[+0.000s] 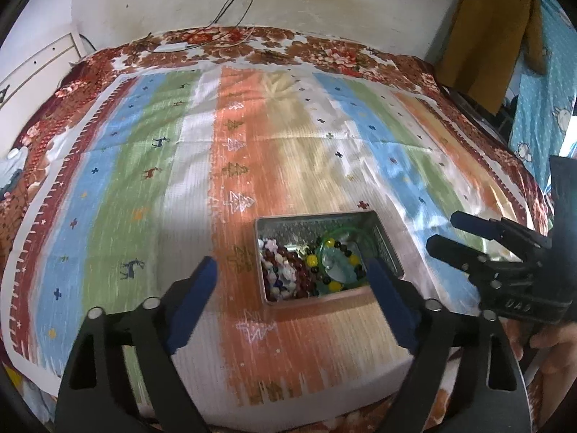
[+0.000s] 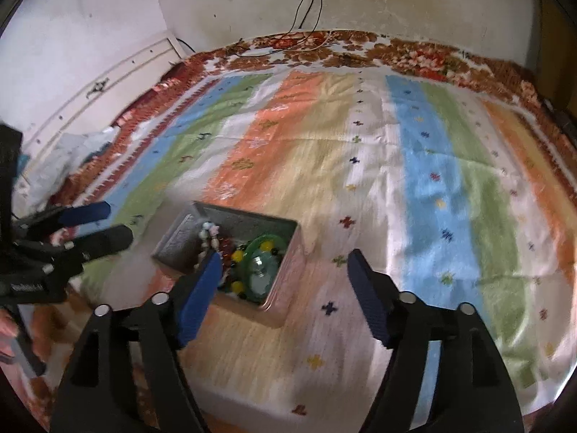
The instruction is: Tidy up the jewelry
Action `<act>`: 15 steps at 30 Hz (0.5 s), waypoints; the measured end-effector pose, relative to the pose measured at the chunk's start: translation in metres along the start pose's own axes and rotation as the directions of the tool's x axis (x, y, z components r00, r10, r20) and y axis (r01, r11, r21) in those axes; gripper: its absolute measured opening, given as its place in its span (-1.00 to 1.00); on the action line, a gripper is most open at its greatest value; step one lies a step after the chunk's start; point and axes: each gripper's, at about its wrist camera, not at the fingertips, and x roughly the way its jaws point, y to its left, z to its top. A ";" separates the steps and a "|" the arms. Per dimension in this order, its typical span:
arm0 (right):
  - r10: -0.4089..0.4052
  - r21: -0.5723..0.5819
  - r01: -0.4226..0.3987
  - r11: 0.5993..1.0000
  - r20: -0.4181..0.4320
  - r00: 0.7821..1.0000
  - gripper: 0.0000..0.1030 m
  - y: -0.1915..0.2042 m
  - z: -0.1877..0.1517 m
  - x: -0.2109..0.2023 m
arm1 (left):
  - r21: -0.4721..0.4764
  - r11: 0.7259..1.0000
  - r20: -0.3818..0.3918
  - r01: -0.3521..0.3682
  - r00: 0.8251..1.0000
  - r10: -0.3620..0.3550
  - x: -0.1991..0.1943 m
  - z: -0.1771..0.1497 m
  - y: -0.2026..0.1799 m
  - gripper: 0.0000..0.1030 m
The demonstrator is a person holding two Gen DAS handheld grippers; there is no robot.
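Metal tin (image 1: pixel 387 249) of beads between gaping left hand-held gripper (image 1: pixel 294 290) fingers.

One metal tin (image 1: pixel 387 249) sits on the bed, at about five o'clock from the middle of the left wrist view. Inside it lies one green bangle (image 1: pixel 340 232), one pale glass pendant (image 1: pixel 335 265) and several beaded bracelets (image 1: pixel 285 270); how many strands cannot be told, as they lie tangled. One striped mat (image 1: pixel 252 144) covers the bed. Two hand-held grippers show: the left hand-held gripper (image 1: pixel 292 281) and the right hand-held gripper (image 2: pixel 285 278). Two cables (image 2: pixel 310 3) hang at twelve o'clock.
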 end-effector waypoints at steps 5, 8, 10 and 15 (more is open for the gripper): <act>-0.008 -0.012 0.008 1.000 0.018 1.000 0.66 0.001 -0.009 -0.008 | 0.026 0.999 0.036 -0.021 0.999 0.020 -0.009 -0.011 -0.009 0.89; 0.024 -0.006 -0.024 1.000 0.045 0.999 0.78 0.002 -0.014 -0.015 | 0.040 0.997 0.052 -0.063 0.997 0.061 -0.010 -0.015 -0.013 0.89; 0.028 -0.002 -0.028 1.000 0.058 0.998 0.82 0.001 -0.018 -0.020 | 0.043 0.996 0.055 -0.083 0.995 0.081 -0.011 -0.019 -0.014 0.89; 0.016 -0.036 -0.013 0.999 0.091 0.996 0.87 0.007 -0.026 -0.028 | 0.066 0.990 0.105 -0.128 0.987 0.121 -0.021 -0.027 -0.023 0.89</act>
